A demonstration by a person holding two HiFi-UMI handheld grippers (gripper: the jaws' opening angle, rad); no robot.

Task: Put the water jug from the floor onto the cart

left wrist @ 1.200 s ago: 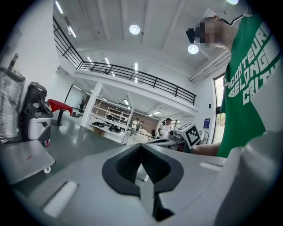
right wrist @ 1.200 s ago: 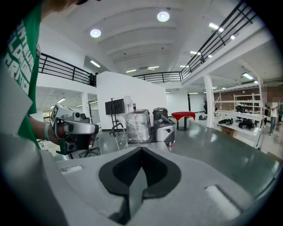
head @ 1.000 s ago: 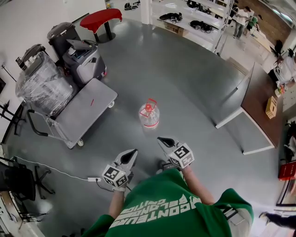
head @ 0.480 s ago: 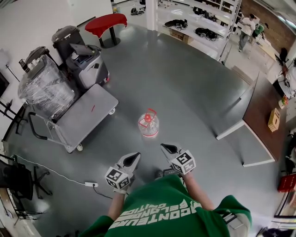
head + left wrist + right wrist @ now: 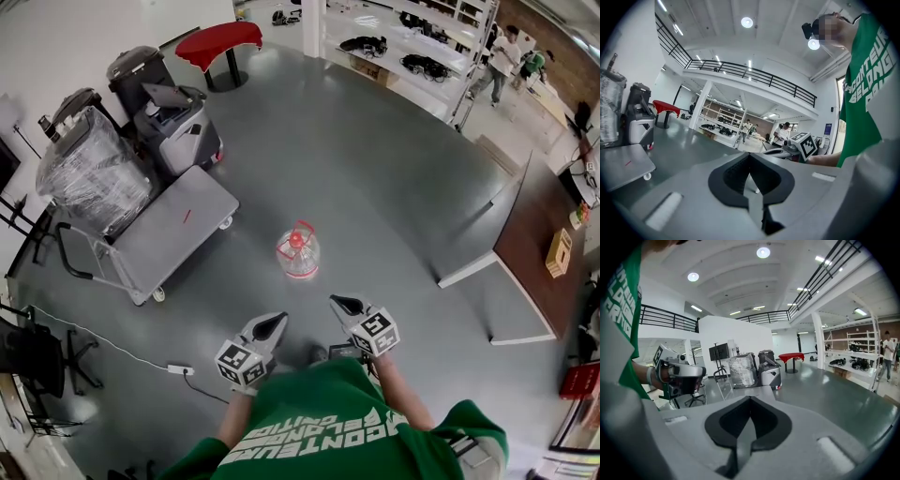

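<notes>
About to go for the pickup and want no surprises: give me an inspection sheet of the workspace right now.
Surface: smooth grey floor.
Job's things: water jug upright on the floor, red cap on; cart to its left, apart from it.
Clutter: plastic-wrapped bundle at the cart's handle end; grey machine beyond it.
Grippers: left gripper and right gripper both shut, empty, short of the jug.
Cables: white cable with power strip on the floor near the left gripper.
Surroundings: brown table right, shelves and people far off.
</notes>
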